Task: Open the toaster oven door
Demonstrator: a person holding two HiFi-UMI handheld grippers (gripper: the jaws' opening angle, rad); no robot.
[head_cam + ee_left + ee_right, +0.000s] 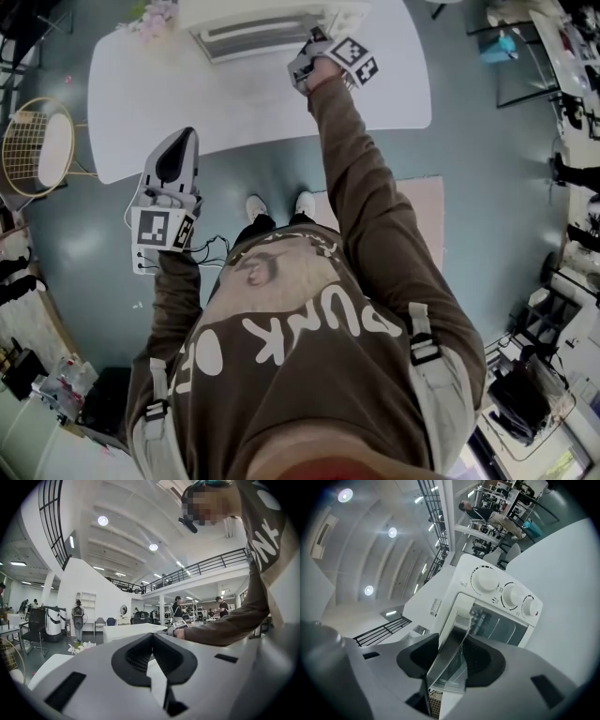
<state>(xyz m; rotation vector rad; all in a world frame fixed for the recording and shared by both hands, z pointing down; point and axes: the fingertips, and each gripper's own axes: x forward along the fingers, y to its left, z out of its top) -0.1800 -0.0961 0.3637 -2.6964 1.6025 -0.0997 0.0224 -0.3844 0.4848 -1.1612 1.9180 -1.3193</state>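
As the person leans over the white surface [394, 84] in the head view, the toaster oven [262, 28] sits at its far edge. The right gripper [305, 61] is stretched out on a brown-sleeved arm to the oven's front right corner. The left gripper [178, 150] hangs back, well apart from the oven, just off the near edge of the surface. A wire-framed chair [37, 145] stands off to the left, some flowers [150, 14] lie at the far left corner of the surface, and a pale rug [422, 216] covers the floor to the right.

From the left gripper view, the left gripper [152, 639] has its dark pads brought together at the tips with nothing between them. Beyond it, the flowers [82, 647] lie on the surface, and the person's sleeve [220, 625] reaches across from the right.

From the right gripper view, the white toaster oven [497, 602] fills the middle, tilted in the frame. It has three round knobs [513, 596] in a row beside its glass door [497, 625], which lies flat against the oven's front. The shiny door handle [452, 653] runs straight between the jaws of the right gripper [450, 663]. As far as I can see, the dark pads sit against it on either side, closed on the handle.
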